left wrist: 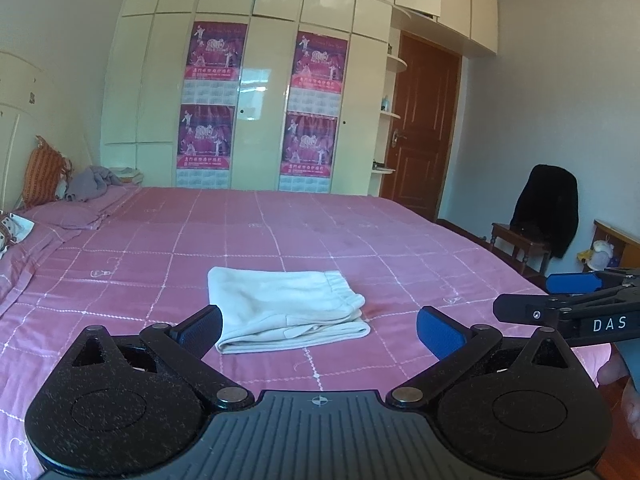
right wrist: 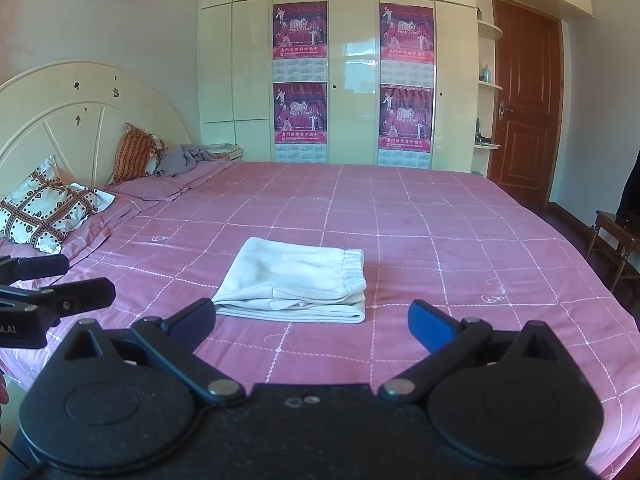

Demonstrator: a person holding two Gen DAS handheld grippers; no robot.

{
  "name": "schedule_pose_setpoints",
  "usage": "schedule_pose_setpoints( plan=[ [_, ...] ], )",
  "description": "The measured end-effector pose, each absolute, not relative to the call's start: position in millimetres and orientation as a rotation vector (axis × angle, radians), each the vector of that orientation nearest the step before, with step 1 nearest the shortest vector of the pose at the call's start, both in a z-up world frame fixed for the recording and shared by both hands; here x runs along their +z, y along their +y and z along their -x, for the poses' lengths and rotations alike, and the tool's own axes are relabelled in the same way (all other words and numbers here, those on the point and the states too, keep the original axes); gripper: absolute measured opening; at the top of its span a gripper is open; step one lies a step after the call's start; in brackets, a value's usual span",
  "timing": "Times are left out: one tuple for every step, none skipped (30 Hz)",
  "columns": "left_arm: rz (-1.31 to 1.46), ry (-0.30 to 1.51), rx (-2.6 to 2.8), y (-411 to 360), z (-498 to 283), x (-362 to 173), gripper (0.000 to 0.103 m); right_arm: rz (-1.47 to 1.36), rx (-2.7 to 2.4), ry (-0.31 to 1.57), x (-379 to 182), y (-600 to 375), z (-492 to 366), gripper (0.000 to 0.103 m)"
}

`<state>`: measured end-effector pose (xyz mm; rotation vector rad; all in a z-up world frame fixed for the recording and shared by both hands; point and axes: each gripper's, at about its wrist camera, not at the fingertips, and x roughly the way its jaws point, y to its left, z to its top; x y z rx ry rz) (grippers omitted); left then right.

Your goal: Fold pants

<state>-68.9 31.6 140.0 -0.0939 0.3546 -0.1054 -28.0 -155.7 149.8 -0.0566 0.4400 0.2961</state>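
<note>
It was a home bedroom: a wide bed (right wrist: pixel 400 216) under a pink checked cover, pillows (right wrist: pixel 44 208) against its curved headboard (right wrist: pixel 80 112), cream wardrobes (right wrist: pixel 360 60) beyond its far side, and a wooden door (right wrist: pixel 524 100) beside them.

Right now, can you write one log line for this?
pants: folded, lying on bed | left claw: open, empty, off pants | right claw: open, empty, off pants
</note>
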Motion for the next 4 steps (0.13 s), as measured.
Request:
schedule_pose_setpoints(
  plan=[
    [0.094,0.355,-0.105,31.3,68.9,140.0,0.103,0.058,0.296,0.441,149.6,-155.3,27.5,0.103],
    [0.093,0.356,-0.107,30.9,68.9,140.2,0.103,0.060,0.295,0.441,149.4,-155.3,27.4,0.103],
    [0.091,0.358,-0.110,30.4,68.9,139.9,0.103,0.060,0.293,0.442,149.3,-155.7,27.2,0.103],
    [0.089,0.357,-0.109,29.8,69.2,140.0,0.103,0.061,0.291,0.443,148.9,-156.4,26.8,0.103]
  ],
)
